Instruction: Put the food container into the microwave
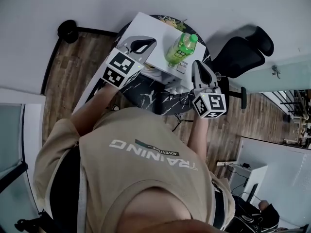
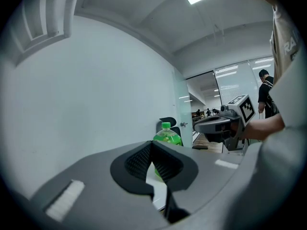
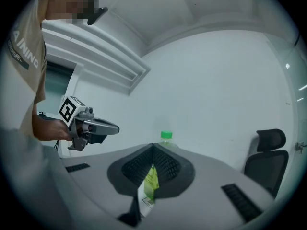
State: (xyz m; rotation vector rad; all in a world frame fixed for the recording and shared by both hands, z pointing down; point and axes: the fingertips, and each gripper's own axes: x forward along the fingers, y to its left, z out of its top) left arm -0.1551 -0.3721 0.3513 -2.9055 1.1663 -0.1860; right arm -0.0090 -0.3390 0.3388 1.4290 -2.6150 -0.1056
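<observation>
A white microwave [image 1: 145,27] stands on a round dark marble table [image 1: 141,95], seen from above in the head view. A green bottle [image 1: 181,47] stands on its top. Behind the microwave, a dish with yellowish-green food [image 1: 170,21] peeks out; it may be the food container. My left gripper [image 1: 151,41] hovers over the microwave's top, left of the bottle, jaws shut and empty. My right gripper [image 1: 196,63] hangs right of the bottle, also shut with nothing in it. The bottle [image 2: 167,134] shows past the left gripper [image 2: 152,143], and the bottle [image 3: 166,137] shows again past the right gripper [image 3: 153,146].
A black office chair [image 1: 243,52] stands to the right of the table. White walls run behind the microwave. Wooden floor [image 1: 68,76] surrounds the table. A small round thing [image 1: 150,68] sits at the microwave's front edge. The person's torso hides the table's near side.
</observation>
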